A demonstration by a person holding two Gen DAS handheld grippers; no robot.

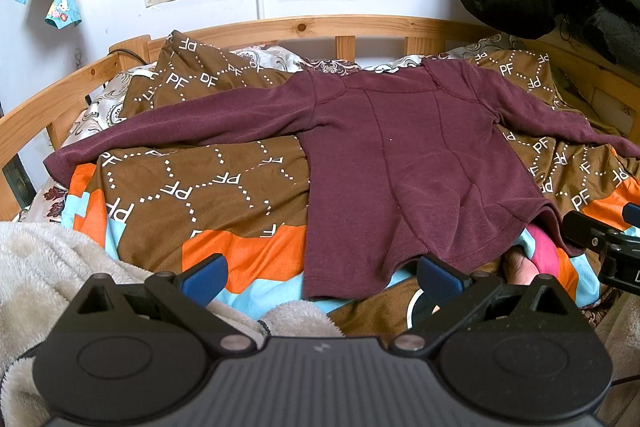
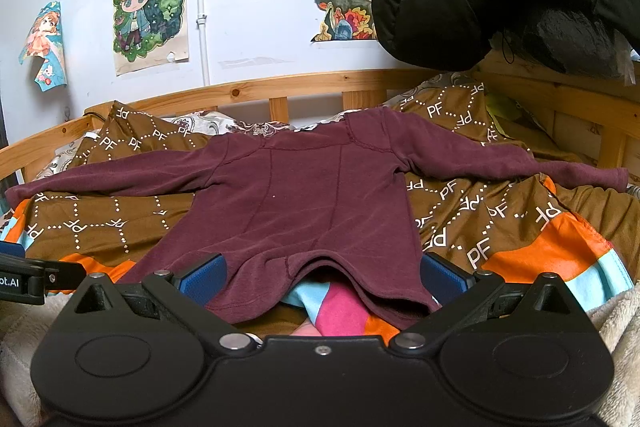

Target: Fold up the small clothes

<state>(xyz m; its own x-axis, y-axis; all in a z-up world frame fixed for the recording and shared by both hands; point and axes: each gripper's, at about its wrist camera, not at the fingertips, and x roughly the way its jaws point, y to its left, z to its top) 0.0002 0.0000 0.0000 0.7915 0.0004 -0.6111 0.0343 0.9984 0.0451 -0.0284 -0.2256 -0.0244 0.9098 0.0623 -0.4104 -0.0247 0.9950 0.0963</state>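
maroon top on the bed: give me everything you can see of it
The maroon top is a small long-sleeved knit garment, soft and matte, with raised seams down the body and across the shoulders. It lies unfolded on the brown patterned quilt, both sleeves spread sideways, neck toward the wooden headboard, hem nearest. The hem is lifted at its middle, with bright cloth showing beneath. The open right gripper straddles the hem; the left gripper is open at its left corner.

wooden bed bears a patterned quilt with a maroon shirt spread flat.
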